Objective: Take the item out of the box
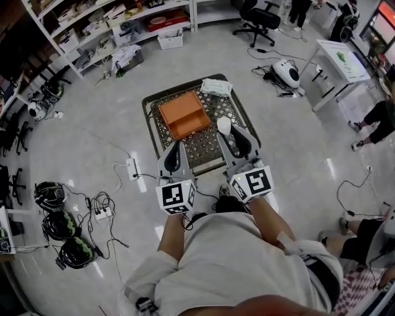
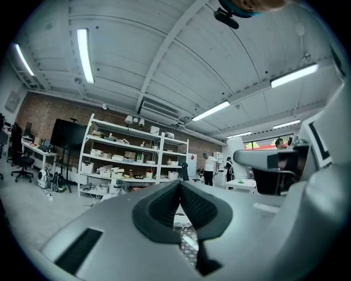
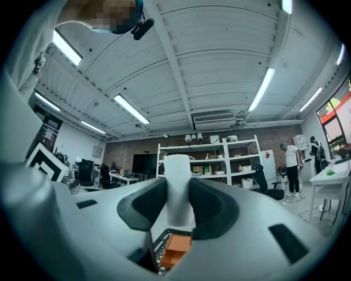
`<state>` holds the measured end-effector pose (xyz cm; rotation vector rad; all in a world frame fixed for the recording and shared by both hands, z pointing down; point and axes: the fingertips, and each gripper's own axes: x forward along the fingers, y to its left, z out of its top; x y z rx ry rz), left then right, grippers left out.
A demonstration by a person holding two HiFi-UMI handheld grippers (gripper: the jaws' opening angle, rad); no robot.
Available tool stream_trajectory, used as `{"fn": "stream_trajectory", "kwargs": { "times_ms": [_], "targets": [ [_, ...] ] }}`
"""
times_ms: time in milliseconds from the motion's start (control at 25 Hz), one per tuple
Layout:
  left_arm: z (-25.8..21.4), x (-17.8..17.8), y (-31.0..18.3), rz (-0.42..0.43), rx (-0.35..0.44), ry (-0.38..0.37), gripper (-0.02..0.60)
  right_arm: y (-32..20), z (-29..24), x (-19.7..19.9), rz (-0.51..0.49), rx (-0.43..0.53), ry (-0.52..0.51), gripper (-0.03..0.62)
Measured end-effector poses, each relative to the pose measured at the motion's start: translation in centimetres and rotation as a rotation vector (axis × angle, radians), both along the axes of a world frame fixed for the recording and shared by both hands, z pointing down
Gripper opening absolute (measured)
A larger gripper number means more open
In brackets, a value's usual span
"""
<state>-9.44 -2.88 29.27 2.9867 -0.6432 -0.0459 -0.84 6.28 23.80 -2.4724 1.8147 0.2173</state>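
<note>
The take-out step looks done: the right gripper (image 3: pixel 178 204) clamps the white cylindrical item (image 1: pixel 223 125), held just right of the orange box (image 1: pixel 183 114). The left gripper (image 2: pixel 180 189) is closed and empty. The next move probably calls for a set-down spot clear of the box.

I'm in a lab/workshop-type room, not a home. Open shelving racks (image 2: pixel 131 159) w/ white bins & misc. kit, brick back wall (image 2: pixel 38 118), strip lights (image 2: pixel 83 55) on a bare industrial ceiling. Polished floor (image 1: pixel 92 136) w/ loose cables (image 1: pixel 99 203) & a power strip (image 1: pixel 131 166). Also office chair (image 1: pixel 258 18), desks (image 2: pixel 35 151) by a big screen (image 2: pixel 68 134), white work table (image 1: pixel 339 62). Other ppl (image 2: pixel 210 169) stand near the racks.
</note>
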Motion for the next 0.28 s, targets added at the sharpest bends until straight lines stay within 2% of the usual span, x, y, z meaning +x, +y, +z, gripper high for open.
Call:
{"fn": "stream_trajectory", "kwargs": {
  "times_ms": [280],
  "targets": [
    [0.48, -0.41, -0.07, 0.005, 0.003, 0.0, 0.009, 0.03, 0.75, -0.25, 0.015, -0.009, -0.006, 0.126]
  ]
}}
